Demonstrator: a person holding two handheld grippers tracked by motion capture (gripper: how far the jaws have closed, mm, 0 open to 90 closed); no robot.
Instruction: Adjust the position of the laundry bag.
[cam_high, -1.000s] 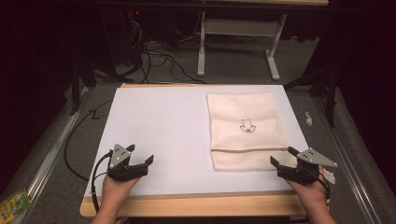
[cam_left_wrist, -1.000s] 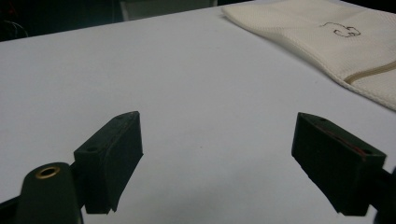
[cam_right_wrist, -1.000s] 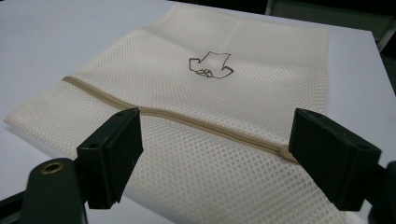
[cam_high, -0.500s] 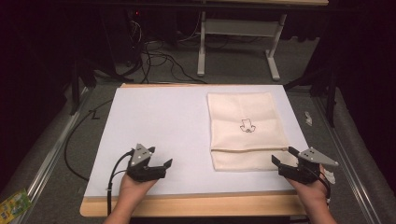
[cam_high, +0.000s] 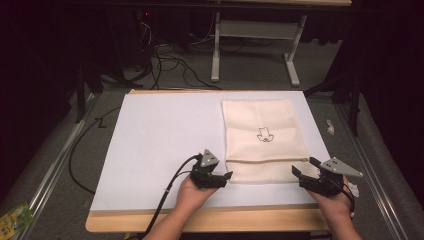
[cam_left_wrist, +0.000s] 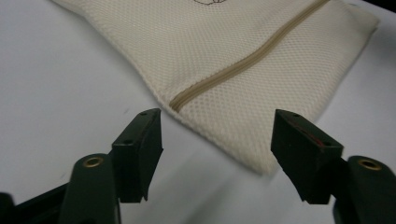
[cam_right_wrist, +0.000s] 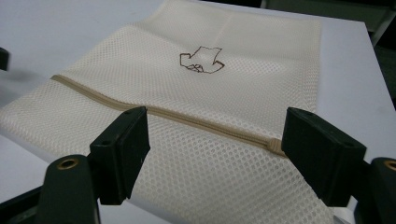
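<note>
At the left of the high view, the left gripper (cam_high: 220, 176) has slid rightward along the near edge of the white table surface (cam_high: 160, 135) over the last second and now sits just beside the near left corner of the cream mesh laundry bag (cam_high: 263, 137), its jaws spread wide and holding nothing. In the left gripper view that corner lies between and just ahead of the open jaws, with the tan zipper (cam_left_wrist: 243, 60) ending close to the bag's edge. The bag itself lies flat on the right half of the surface, a small dark outline print (cam_high: 264, 135) at its middle. At the right, the right gripper (cam_high: 307, 175) has hardly moved; its jaws are also wide and empty, poised at the near right corner, possibly just over the fabric, though the views leave that unclear. With both grippers now flanking the near edge, a two-handed pinch of the corners looks ready.
</note>
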